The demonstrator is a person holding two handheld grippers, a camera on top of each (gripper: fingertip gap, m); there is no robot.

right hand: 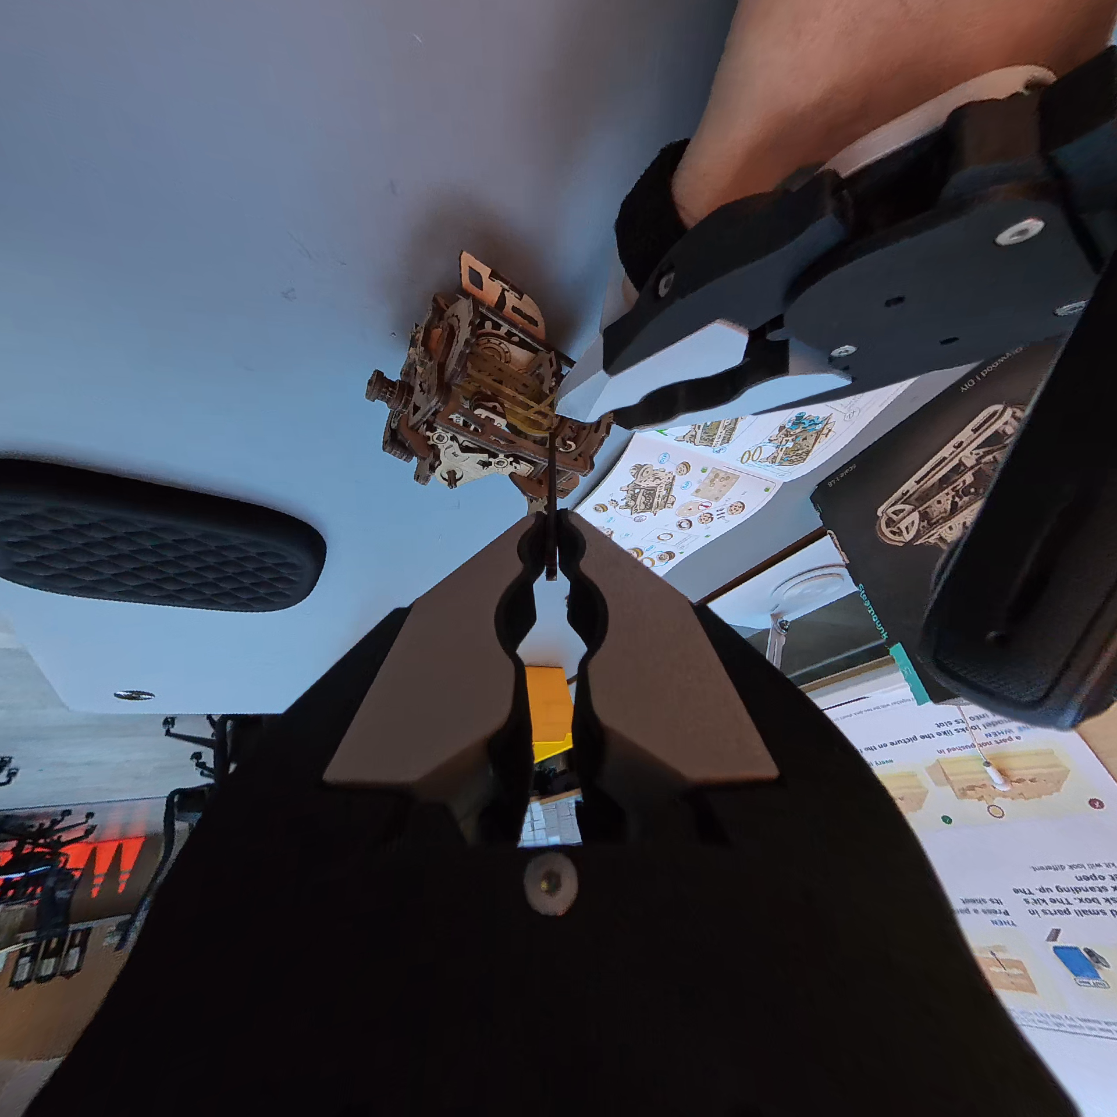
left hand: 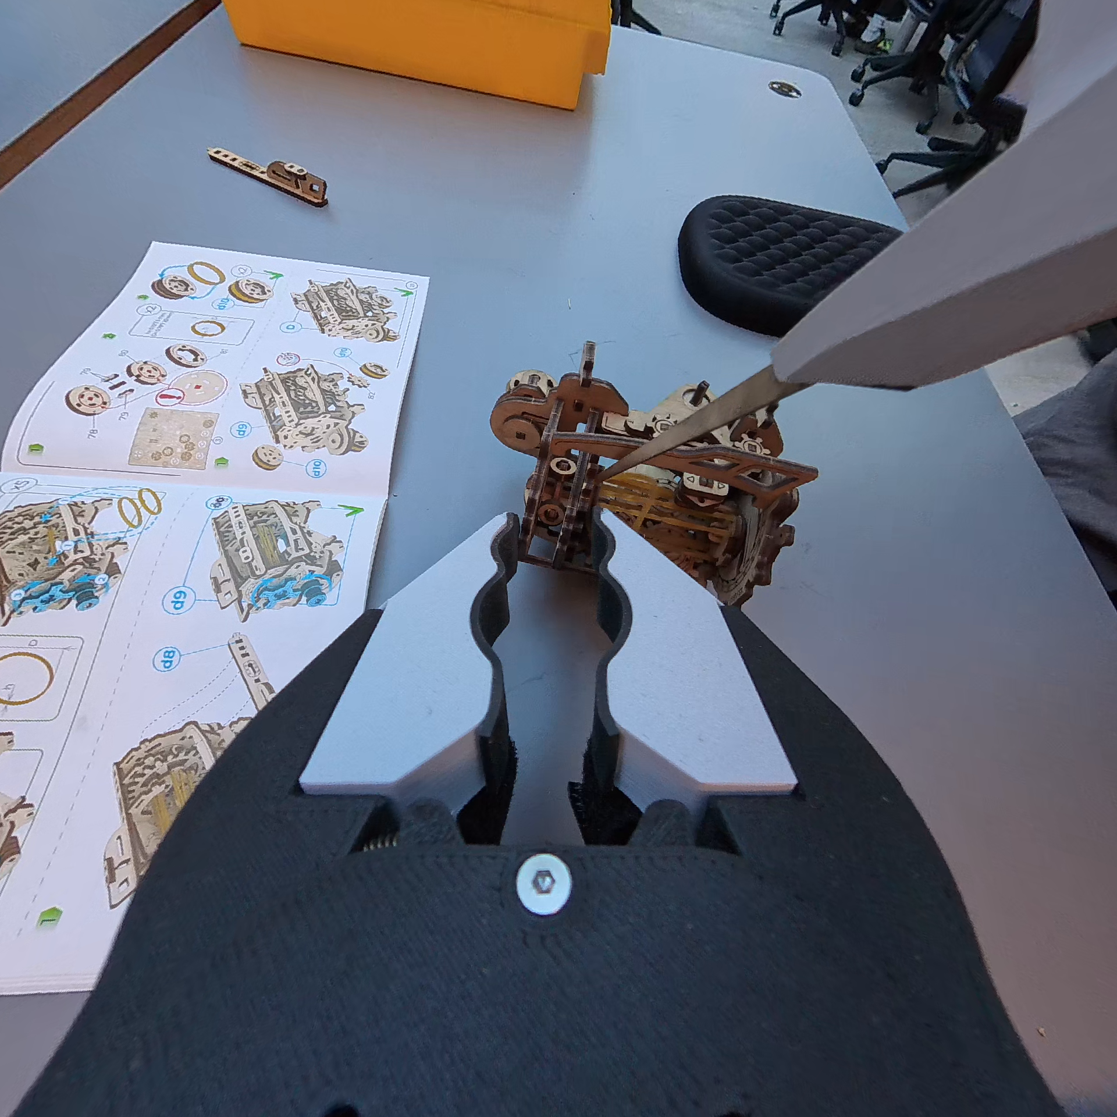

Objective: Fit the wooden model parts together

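Note:
The partly built wooden model (left hand: 653, 477) stands on the grey table (left hand: 483, 242), with yellow rubber bands inside its frame. My left gripper (left hand: 556, 529) is shut on the model's near end frame. My right gripper (left hand: 786, 372) comes in from the upper right, shut on a thin pointed metal tool (left hand: 683, 423). The tool's tip touches the model's frame by the rubber bands. In the right wrist view the model (right hand: 477, 405) lies ahead of my right gripper (right hand: 549, 523). The tool (right hand: 551, 483) runs from its tips to the model, and the left gripper (right hand: 583, 402) is at the model's right.
An open instruction booklet (left hand: 199, 453) lies left of the model. A loose wooden strip piece (left hand: 272, 175) lies beyond it. A yellow bin (left hand: 423, 42) stands at the back. A black padded rest (left hand: 780, 260) sits at the right edge. A black kit box (right hand: 943, 483) stands nearby. The grippers' ends are close to 8 cm from one another.

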